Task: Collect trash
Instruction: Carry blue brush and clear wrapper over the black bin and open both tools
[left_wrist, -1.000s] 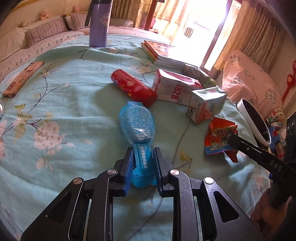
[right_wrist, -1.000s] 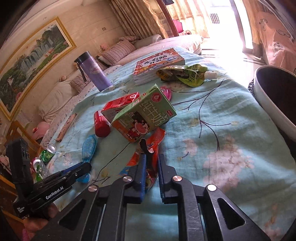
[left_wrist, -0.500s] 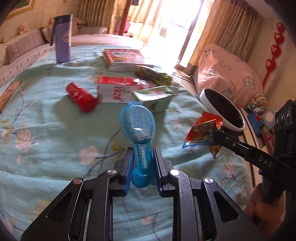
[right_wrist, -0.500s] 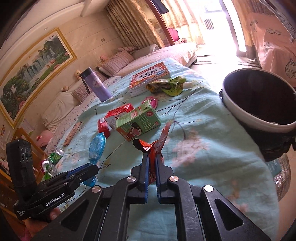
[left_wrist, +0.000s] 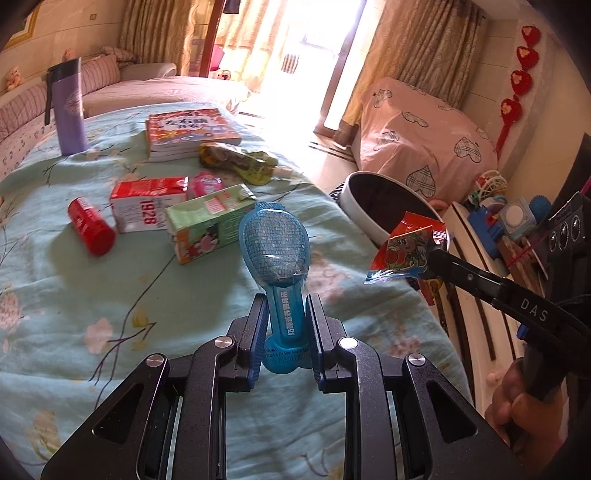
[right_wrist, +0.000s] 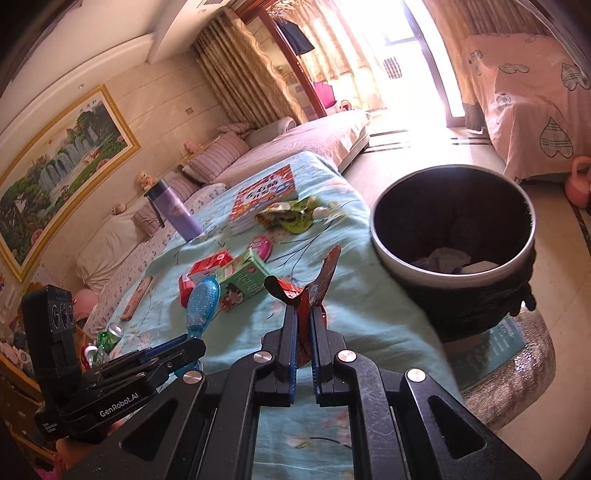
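Two pieces lifted, bin (right_wrist: 384, 236) not yet fed.

We hold a blue packet (left_wrist: 275, 251) clamped in our left gripper (left_wrist: 285, 317) and a red wrapper (right_wrist: 314, 288) pinched in our right gripper (right_wrist: 303, 321), both above the bed's (left_wrist: 110, 295) edge beside the bin; cartons (left_wrist: 207, 225), a can (left_wrist: 90, 230) and a green pouch (left_wrist: 240, 162) remain mid-bed.
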